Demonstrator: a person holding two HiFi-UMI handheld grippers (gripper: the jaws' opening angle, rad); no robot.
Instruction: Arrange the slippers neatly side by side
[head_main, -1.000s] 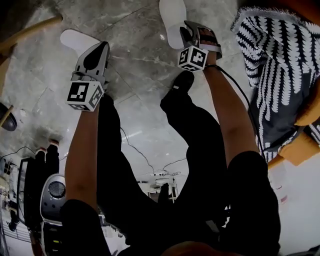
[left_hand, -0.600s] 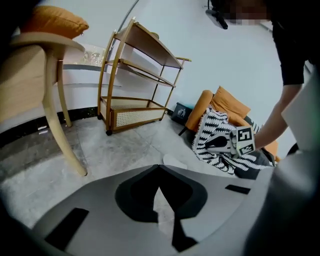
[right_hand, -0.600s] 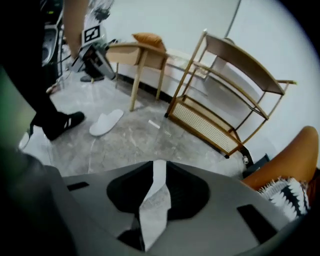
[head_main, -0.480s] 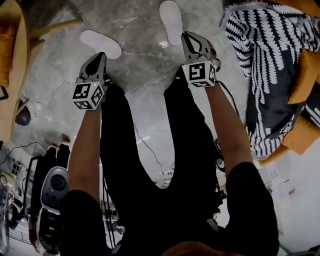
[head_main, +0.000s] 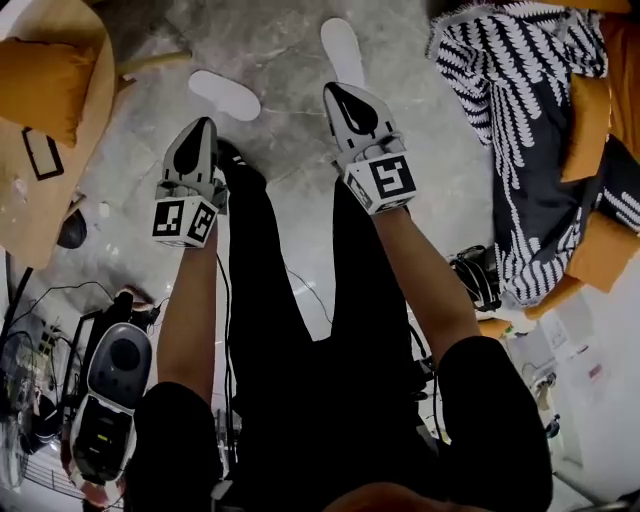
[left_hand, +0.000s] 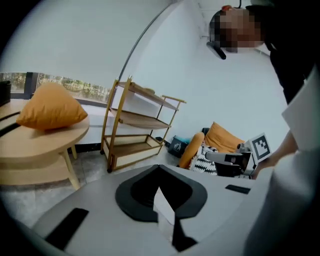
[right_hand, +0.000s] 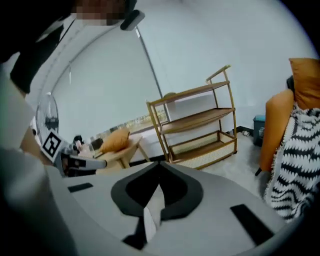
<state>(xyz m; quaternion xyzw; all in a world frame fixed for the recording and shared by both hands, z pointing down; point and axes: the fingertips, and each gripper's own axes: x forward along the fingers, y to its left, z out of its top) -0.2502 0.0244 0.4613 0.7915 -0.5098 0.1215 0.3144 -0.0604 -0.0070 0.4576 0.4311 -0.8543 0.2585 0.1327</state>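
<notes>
- Above the grey marbled floor (head_main: 290, 55), two bare forearms (head_main: 190, 310) are held out ahead, one gripper on each, pointed forward.
- The grey left gripper (head_main: 200, 135) is pressed fully together, with nothing held.
- The grey right gripper (head_main: 345, 100) is likewise closed and empty.
- Two flat white slippers are counted on the floor just beyond the grippers: the left slipper (head_main: 225, 95) and the right slipper (head_main: 342, 50), apart and angled differently.

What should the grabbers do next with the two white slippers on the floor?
Probably lower the left gripper, open it and grip the slanted white slipper, to turn it beside the straighter white slipper. They lie apart at different angles; the right gripper is shut and empty too.
</notes>
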